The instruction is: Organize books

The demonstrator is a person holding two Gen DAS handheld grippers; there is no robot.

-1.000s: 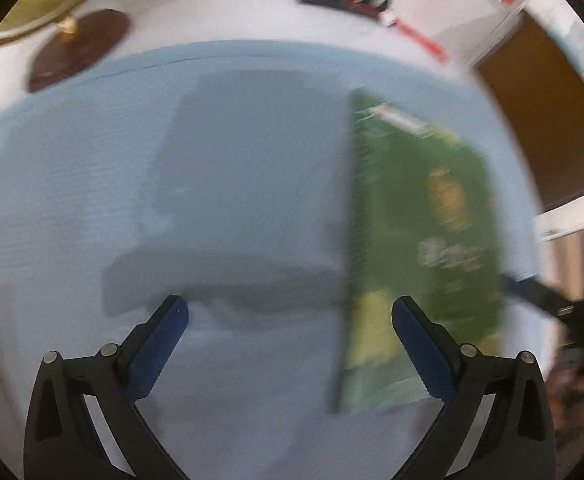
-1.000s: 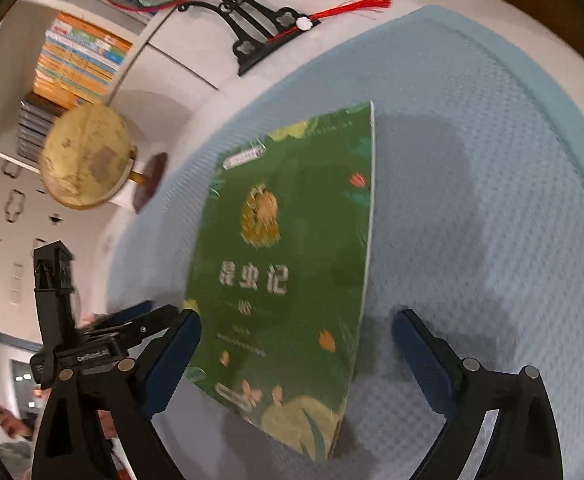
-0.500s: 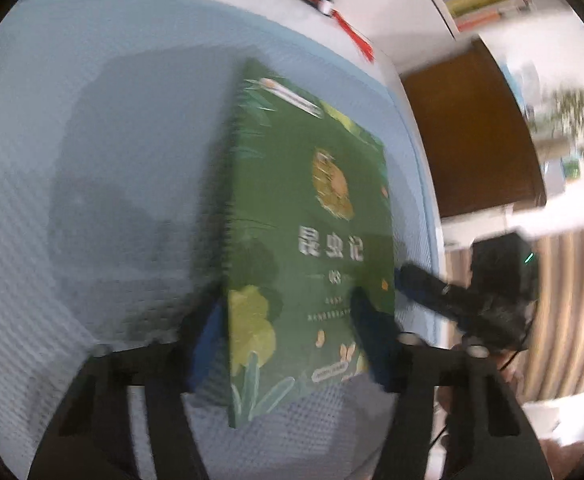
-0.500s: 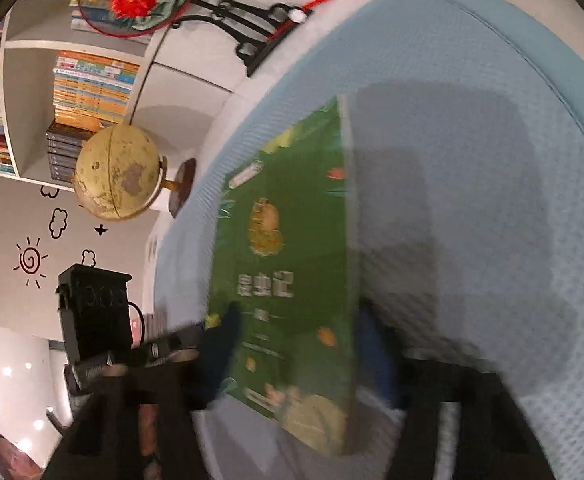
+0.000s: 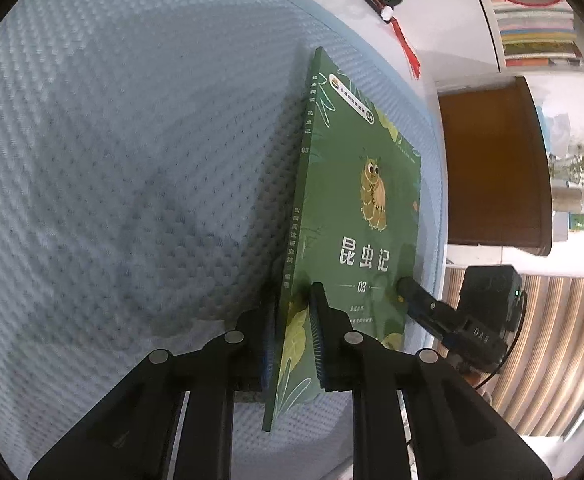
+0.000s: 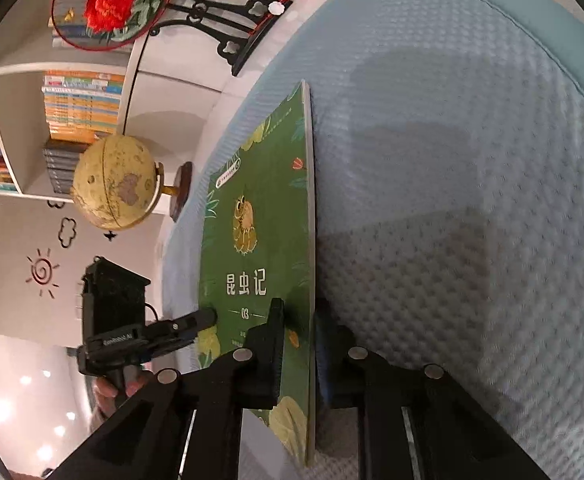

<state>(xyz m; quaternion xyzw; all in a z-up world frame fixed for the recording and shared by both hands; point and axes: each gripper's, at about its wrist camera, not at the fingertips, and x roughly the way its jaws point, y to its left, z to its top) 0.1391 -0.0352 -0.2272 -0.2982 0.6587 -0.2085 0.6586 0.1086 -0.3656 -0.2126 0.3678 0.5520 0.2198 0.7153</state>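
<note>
Grippers clamp the green book from both long edges: the left gripper has just closed over the spine side, the right gripper has just closed over the page-edge side, each with the cover pressed between its pads. The book lies near the front edge of the blue textured mat, seemingly so it can be lifted level. Beyond the mat's far edge stand a globe and a bookshelf, its likely destination.
</note>
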